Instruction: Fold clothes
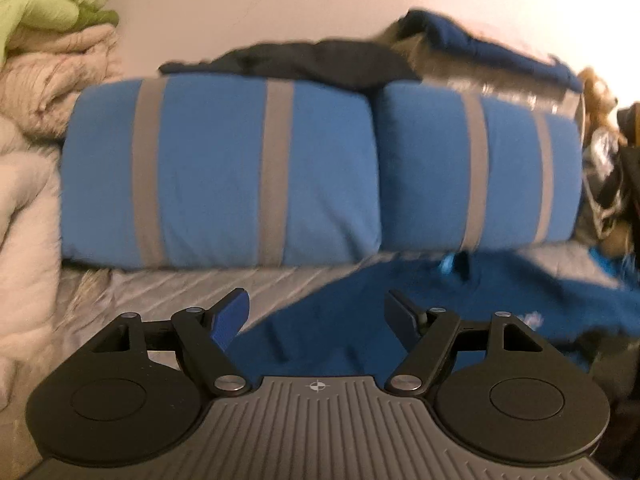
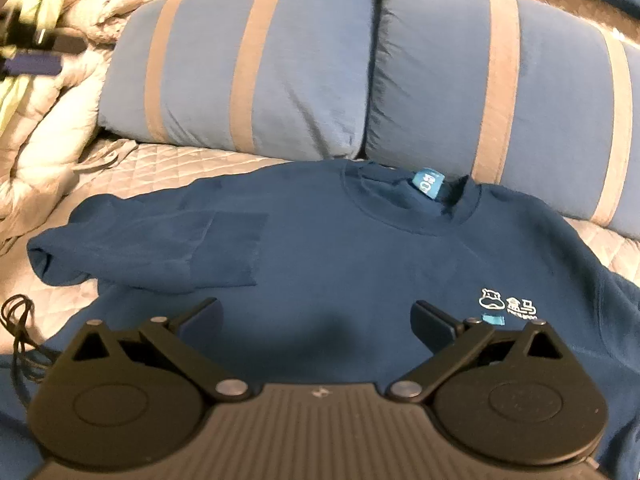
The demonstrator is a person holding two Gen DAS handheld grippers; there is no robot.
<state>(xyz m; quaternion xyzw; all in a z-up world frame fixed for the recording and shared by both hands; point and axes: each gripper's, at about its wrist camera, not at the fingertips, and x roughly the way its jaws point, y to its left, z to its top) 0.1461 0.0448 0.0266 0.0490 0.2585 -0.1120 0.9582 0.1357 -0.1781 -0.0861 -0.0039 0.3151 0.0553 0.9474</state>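
Observation:
A dark blue sweatshirt lies front up on the quilted bed, collar toward the pillows, with a light blue neck tag and a small white chest logo. Its left sleeve is folded across the body. My right gripper hovers open over the chest, nothing between its fingers. In the left wrist view the sweatshirt fills the lower right. My left gripper stands open above its edge, with no cloth between the pads.
Two blue pillows with grey stripes lean at the head of the bed. A pale crumpled duvet with a green cloth lies left. Dark clothes sit behind the pillows. A black cord lies at the bed's left edge.

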